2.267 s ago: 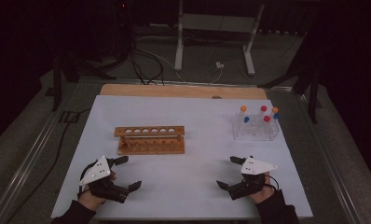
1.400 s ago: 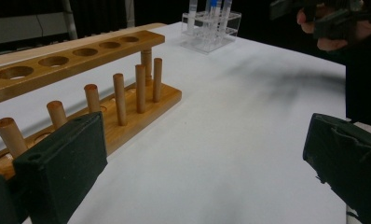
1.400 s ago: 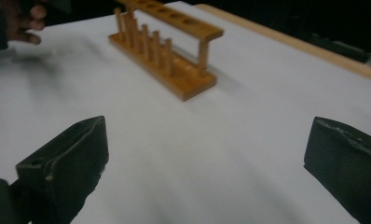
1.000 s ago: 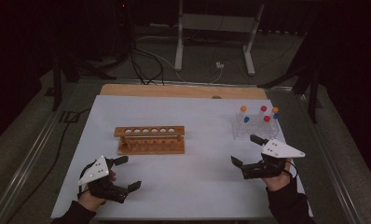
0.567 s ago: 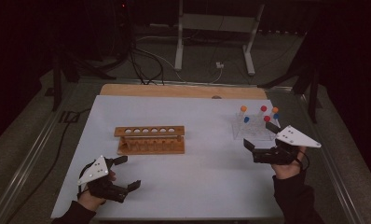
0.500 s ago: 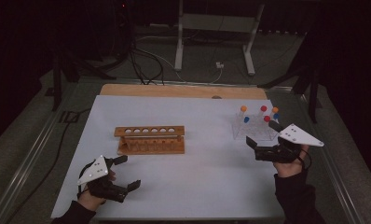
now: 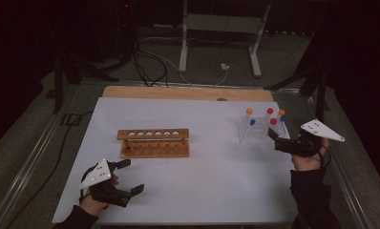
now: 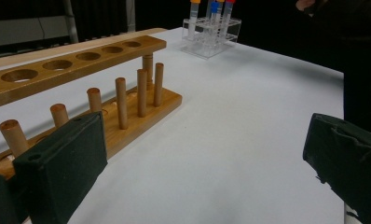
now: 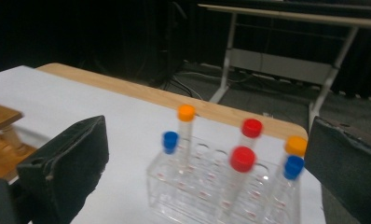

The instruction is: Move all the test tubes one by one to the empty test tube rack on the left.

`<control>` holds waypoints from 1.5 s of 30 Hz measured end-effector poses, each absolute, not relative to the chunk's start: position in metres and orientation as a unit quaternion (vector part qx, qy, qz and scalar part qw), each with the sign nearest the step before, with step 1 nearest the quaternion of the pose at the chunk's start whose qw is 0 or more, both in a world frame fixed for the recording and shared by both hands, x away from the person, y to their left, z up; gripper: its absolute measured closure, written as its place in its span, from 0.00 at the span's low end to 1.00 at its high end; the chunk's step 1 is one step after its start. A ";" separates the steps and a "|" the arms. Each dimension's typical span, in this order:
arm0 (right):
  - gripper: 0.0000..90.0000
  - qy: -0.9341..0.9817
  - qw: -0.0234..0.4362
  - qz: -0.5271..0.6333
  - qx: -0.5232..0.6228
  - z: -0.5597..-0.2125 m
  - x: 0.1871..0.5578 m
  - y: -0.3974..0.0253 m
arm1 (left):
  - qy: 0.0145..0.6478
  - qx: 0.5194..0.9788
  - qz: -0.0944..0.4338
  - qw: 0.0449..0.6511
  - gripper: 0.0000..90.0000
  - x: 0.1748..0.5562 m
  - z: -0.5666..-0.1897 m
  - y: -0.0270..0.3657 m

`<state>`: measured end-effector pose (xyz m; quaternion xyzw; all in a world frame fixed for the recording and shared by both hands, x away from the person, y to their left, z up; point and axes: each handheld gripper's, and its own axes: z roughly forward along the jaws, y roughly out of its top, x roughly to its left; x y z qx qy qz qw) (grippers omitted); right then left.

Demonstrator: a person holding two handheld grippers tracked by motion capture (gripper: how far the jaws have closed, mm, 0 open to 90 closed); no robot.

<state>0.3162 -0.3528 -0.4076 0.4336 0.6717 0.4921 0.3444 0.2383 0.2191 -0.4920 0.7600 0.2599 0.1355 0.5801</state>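
Observation:
A clear plastic rack (image 7: 259,131) (image 9: 207,196) stands at the table's right and holds several capped tubes: orange, red and blue caps. My right gripper (image 7: 277,140) hovers just right of it, open, jaws wide with nothing between them; in the right gripper view the rack sits between the two jaws, farther off. An empty wooden tube rack (image 7: 153,142) (image 8: 81,88) with a row of holes and pegs stands at the middle left. My left gripper (image 7: 130,176) rests near the front left edge, open and empty, in front of the wooden rack.
The white table top (image 7: 212,167) spreads between the two racks. A wooden strip (image 7: 188,92) runs along its far edge. Beyond the table, a metal stand (image 7: 216,28) and cables (image 7: 145,62) lie on the dark floor.
My right gripper has travelled from the front right of the table up and rightward to the clear rack, staying open. The left gripper has not moved.

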 end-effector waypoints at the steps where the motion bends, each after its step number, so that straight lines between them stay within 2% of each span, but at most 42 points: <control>1: 0.00 0.668 0.344 0.492 0.439 -0.409 0.318 -0.356 | 0.260 0.759 0.135 0.581 0.01 0.238 -0.492 0.219; 12: 0.00 0.644 0.351 0.443 0.516 -0.434 0.341 -0.378 | 0.260 0.759 0.132 0.582 0.01 0.238 -0.492 0.219; 14: 0.05 0.637 0.352 0.443 0.523 -0.437 0.344 -0.383 | 0.260 0.760 0.132 0.581 0.01 0.238 -0.492 0.219; 17: 0.08 0.633 0.355 0.434 0.534 -0.441 0.348 -0.388 | 0.260 0.760 0.131 0.581 0.01 0.238 -0.492 0.219; 20: 0.16 0.631 0.361 0.424 0.540 -0.447 0.353 -0.391 | 0.259 0.762 0.131 0.579 0.01 0.238 -0.493 0.218; 25: 0.22 0.633 0.359 0.398 0.559 -0.455 0.363 -0.391 | 0.262 0.760 0.129 0.581 0.01 0.238 -0.493 0.218; 31: 0.45 0.634 0.346 0.390 0.571 -0.462 0.370 -0.393 | 0.260 0.761 0.130 0.579 0.01 0.238 -0.493 0.218; 45: 0.72 0.641 0.322 0.377 0.586 -0.467 0.388 -0.388 | 0.260 0.761 0.131 0.579 0.01 0.239 -0.493 0.218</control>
